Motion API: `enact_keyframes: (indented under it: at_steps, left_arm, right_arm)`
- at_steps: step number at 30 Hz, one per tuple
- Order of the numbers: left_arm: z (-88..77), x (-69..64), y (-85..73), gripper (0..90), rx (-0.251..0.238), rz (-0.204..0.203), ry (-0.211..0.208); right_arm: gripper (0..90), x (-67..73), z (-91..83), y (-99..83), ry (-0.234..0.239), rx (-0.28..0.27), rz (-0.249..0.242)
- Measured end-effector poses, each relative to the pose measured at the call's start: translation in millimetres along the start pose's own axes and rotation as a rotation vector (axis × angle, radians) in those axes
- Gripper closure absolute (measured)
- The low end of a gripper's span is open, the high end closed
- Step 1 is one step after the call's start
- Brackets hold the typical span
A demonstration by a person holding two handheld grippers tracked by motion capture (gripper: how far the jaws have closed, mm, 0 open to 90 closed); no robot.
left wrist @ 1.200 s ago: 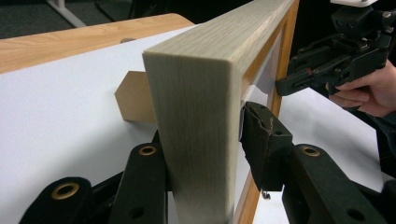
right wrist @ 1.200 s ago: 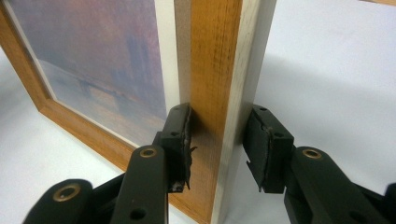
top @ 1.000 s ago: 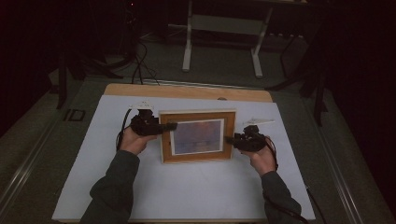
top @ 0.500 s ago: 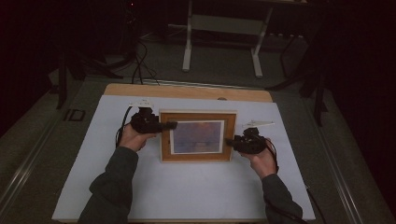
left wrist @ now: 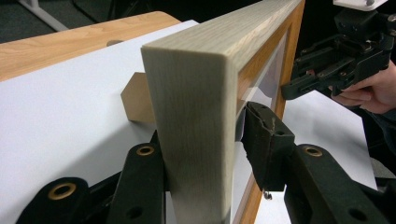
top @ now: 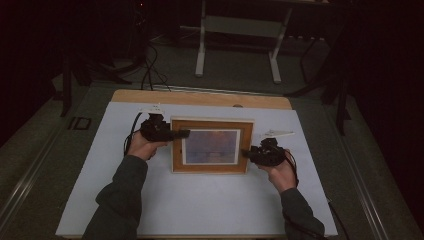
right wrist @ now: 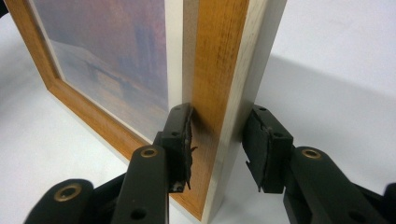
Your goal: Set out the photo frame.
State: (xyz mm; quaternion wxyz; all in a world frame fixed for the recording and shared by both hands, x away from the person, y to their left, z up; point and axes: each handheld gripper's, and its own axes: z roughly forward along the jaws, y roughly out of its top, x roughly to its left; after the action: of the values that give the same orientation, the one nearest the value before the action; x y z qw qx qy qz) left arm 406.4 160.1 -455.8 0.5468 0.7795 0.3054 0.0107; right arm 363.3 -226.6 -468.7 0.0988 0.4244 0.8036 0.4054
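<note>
High view: the picture frame stands mid-table on a white sheet, one claw at each side edge, likely steadying it. Left gripper view: left gripper straddles the edge half-wide; I cannot tell if it presses. Right gripper view: right gripper pinches the frame. No readable writing.
</note>
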Motion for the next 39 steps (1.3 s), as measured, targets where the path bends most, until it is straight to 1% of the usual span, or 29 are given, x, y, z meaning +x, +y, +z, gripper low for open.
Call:
enact_keyframes:
  at_steps: [12,18,21,23,25,29,31,33,34,36,39]
  left_arm:
    - [-0.4,-2.8,0.6,60.9,0.006,-0.005,0.018]
    - [-1.8,-5.4,1.3,58.6,0.008,-0.019,0.025]
    - [-4.8,-6.7,1.6,54.0,0.007,-0.028,0.031]
    - [-7.8,-8.1,1.7,50.3,0.010,-0.029,0.050]
    - [-12.6,-10.1,0.8,48.8,0.004,-0.030,0.063]
    - [-25.1,-13.8,-2.8,42.4,0.001,-0.020,0.113]
    - [-32.5,-15.8,-5.8,41.4,0.015,-0.020,0.146]
    - [-41.6,-19.3,-10.1,40.1,0.014,-0.024,0.180]
    - [-44.9,-20.5,-11.7,40.0,0.013,-0.027,0.190]
    - [-54.5,-24.3,-18.1,39.8,-0.007,-0.038,0.222]
    - [-64.6,-29.0,-28.5,39.8,-0.025,-0.054,0.273]
  right_arm:
    - [62.3,-1.4,0.3,0.9,0.009,0.003,-0.003]
    - [61.6,-1.1,-0.8,0.9,0.011,0.006,-0.009]
    - [55.5,-2.1,-3.6,1.0,0.015,-0.004,-0.008]
    - [51.8,-3.9,-6.6,1.0,0.016,-0.012,-0.002]
    - [48.7,-5.8,-9.8,0.8,0.020,-0.015,0.000]
    - [45.3,-9.7,-16.6,-1.1,0.019,-0.026,0.010]
    - [44.6,-11.9,-20.2,-2.6,0.018,-0.033,0.016]
    - [44.5,-14.0,-23.7,-4.6,0.019,-0.037,0.023]
    - [44.4,-15.3,-25.5,-6.1,0.016,-0.040,0.027]
    - [43.9,-17.7,-27.7,-8.8,0.017,-0.041,0.036]
    - [43.8,-22.6,-29.8,-13.5,0.011,-0.036,0.048]
